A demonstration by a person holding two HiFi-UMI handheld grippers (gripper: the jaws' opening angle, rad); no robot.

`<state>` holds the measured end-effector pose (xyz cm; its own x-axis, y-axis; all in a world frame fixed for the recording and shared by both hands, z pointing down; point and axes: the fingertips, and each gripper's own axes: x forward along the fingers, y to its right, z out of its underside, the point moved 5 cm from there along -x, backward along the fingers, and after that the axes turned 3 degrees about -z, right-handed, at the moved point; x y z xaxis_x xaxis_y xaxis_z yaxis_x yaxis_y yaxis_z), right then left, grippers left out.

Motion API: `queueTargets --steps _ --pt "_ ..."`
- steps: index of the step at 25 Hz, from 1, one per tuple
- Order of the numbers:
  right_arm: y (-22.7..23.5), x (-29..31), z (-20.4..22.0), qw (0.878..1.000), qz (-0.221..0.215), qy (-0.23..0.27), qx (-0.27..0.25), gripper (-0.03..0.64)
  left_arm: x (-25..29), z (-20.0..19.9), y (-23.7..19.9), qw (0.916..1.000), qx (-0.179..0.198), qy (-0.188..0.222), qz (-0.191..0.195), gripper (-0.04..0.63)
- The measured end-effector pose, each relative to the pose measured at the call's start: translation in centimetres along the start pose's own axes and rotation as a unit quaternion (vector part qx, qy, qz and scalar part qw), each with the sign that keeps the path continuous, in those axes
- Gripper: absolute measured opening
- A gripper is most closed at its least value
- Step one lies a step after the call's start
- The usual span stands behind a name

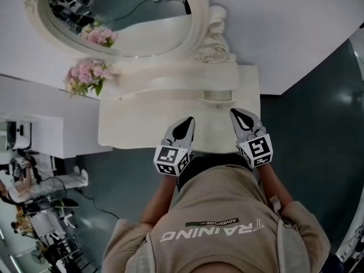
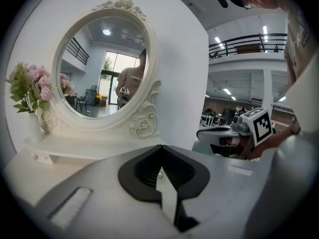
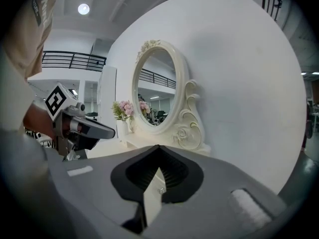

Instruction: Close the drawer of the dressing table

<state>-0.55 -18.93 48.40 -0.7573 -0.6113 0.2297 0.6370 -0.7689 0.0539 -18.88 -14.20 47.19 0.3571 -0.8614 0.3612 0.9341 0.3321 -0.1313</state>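
The white dressing table [image 1: 136, 131] stands against the wall with an oval mirror [image 1: 142, 16] on it. Both grippers hover over its front edge, tips pointing toward the mirror. My left gripper [image 1: 186, 121] is shut and holds nothing; the right gripper [image 1: 236, 114] is the same, about a hand's width to its right. In the left gripper view the jaws of the left gripper [image 2: 160, 147] meet at the tip, and a white panel with a small knob [image 2: 160, 175] shows through the slit. The right gripper [image 3: 158, 147] shows a similar knob [image 3: 161, 189]. The drawer front is hidden in the head view.
A vase of pink flowers [image 1: 85, 77] stands at the table's back left, on a raised shelf [image 1: 170, 73]. A white cabinet [image 1: 34, 135] is left of the table. Dark floor [image 1: 307, 129] lies to the right. The person stands close against the table front.
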Motion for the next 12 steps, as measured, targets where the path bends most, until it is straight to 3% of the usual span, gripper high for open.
queueTargets --steps 12 --pt "1.0 -2.0 1.5 0.998 0.054 -0.021 0.020 0.002 6.0 4.6 2.2 0.9940 -0.007 -0.083 0.071 0.017"
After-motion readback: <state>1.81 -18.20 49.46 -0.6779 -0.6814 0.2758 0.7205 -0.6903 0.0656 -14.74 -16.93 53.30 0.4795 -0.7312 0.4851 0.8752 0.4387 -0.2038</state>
